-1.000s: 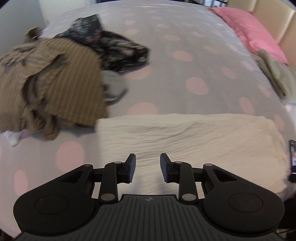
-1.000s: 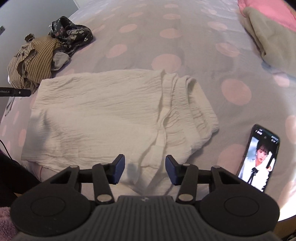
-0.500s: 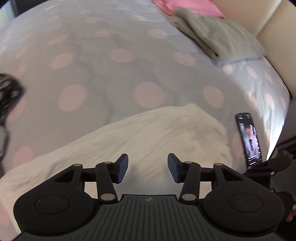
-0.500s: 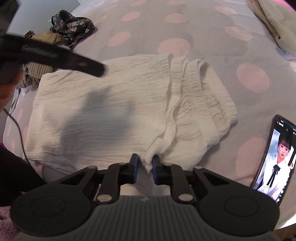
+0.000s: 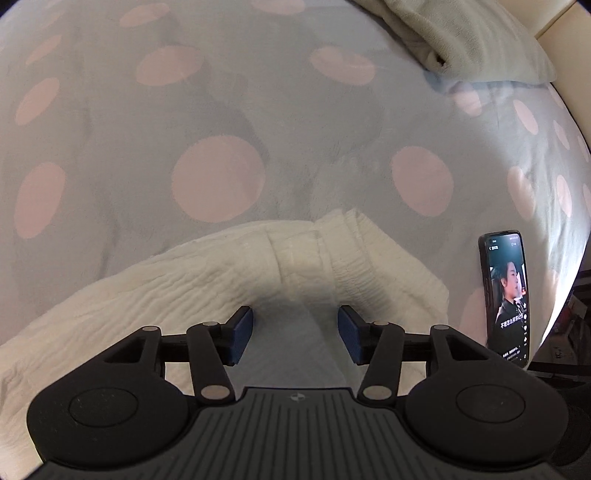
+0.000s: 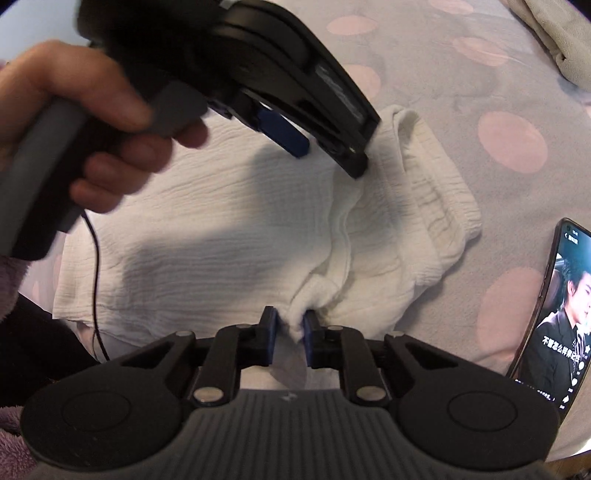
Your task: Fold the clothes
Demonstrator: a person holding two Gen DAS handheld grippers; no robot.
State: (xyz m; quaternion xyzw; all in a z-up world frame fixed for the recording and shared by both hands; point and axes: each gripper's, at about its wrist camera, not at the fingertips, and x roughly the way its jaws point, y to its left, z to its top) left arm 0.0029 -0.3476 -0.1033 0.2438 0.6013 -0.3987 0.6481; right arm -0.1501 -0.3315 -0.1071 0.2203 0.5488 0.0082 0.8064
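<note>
A cream crinkled garment (image 6: 240,221) lies flat on the polka-dot bed, its gathered waistband end to the right; it also shows in the left wrist view (image 5: 221,280). My right gripper (image 6: 290,334) is shut on a bunched bit of the garment's near edge. My left gripper (image 5: 295,332) is open and empty, hovering above the garment's waistband end. In the right wrist view the left gripper (image 6: 325,147) is held by a hand (image 6: 85,122) above the garment's far part.
A phone (image 5: 508,295) with a lit screen lies on the bed right of the garment, also in the right wrist view (image 6: 550,325). A grey-green folded cloth (image 5: 461,33) lies at the far right. The bed's edge runs close on the right.
My right gripper closed on the garment's near edge and stays shut. My left gripper swung right from the clothes pile to above the waistband end, still open.
</note>
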